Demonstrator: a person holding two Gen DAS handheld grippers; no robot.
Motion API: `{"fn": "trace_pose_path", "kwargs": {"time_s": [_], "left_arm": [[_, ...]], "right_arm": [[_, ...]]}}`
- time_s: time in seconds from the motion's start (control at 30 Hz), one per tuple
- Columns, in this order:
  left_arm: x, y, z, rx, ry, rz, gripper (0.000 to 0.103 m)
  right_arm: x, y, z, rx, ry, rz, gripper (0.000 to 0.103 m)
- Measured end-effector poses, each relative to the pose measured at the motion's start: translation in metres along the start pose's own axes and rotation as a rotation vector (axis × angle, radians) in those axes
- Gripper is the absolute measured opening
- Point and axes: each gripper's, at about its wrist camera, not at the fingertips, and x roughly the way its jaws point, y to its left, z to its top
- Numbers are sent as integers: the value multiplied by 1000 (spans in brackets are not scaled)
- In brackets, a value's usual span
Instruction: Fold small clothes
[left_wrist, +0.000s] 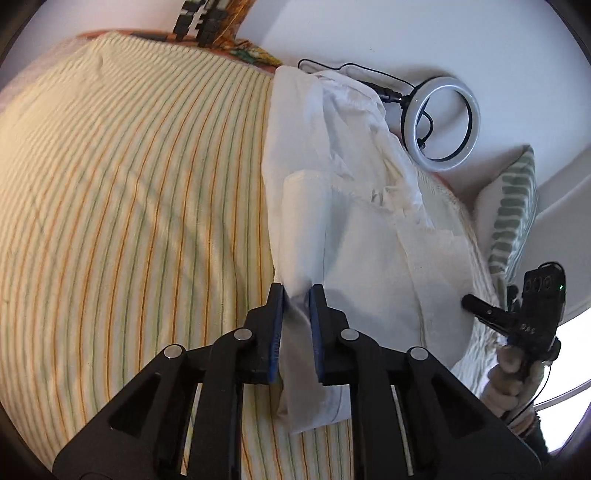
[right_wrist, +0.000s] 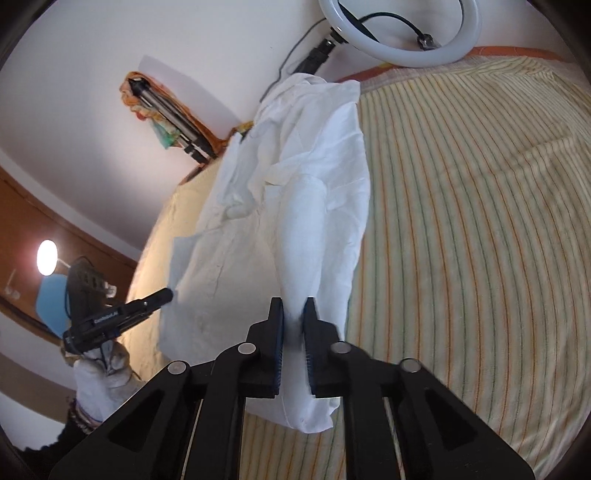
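White garment (left_wrist: 362, 236): one piece, my left wrist view shows it crumpled and creased, lying on the striped bedspread (left_wrist: 129, 192). My left gripper (left_wrist: 297, 295) is clenched on a bunched fold at its near edge. One ring light (left_wrist: 443, 122) and one striped pillow (left_wrist: 513, 206) lie beyond; my right gripper (left_wrist: 467, 303) meets the far hem.

Right wrist view: same single garment (right_wrist: 295, 192), wrinkled, one raised ridge running into my right gripper (right_wrist: 293, 304), pinched tight.
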Motion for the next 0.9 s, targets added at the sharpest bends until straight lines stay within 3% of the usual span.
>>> {"fn": "trace_pose_path", "kwargs": {"time_s": [0.1,0.17,0.23,0.3,0.47,0.6,0.7,0.9], "left_arm": [[-16,-12,4,50,-49,56,12],[-31,-18,7,66,-105,86,12],[-41,-29,10,84,-132,57,12],[-43,-47,10,119,-140,11,12],[-11,-96,2,177,-51,-108,12],[16,-133,-7,245,0,-131,12],[30,-154,-13,282,34,-158,12],[65,-165,-18,293,83,-133,12]], "right_arm": [[-17,-5,-1,-3,-33,43,14],[-30,-6,-5,-46,-47,40,20],[-38,-9,-13,-81,-34,68,31],[-40,-10,-23,-123,-20,80,31],[-30,1,-42,-248,37,53,31],[-21,7,-44,-325,51,8,31],[-21,3,-41,-335,41,26,31],[-16,4,-38,-403,45,57,31]]}}
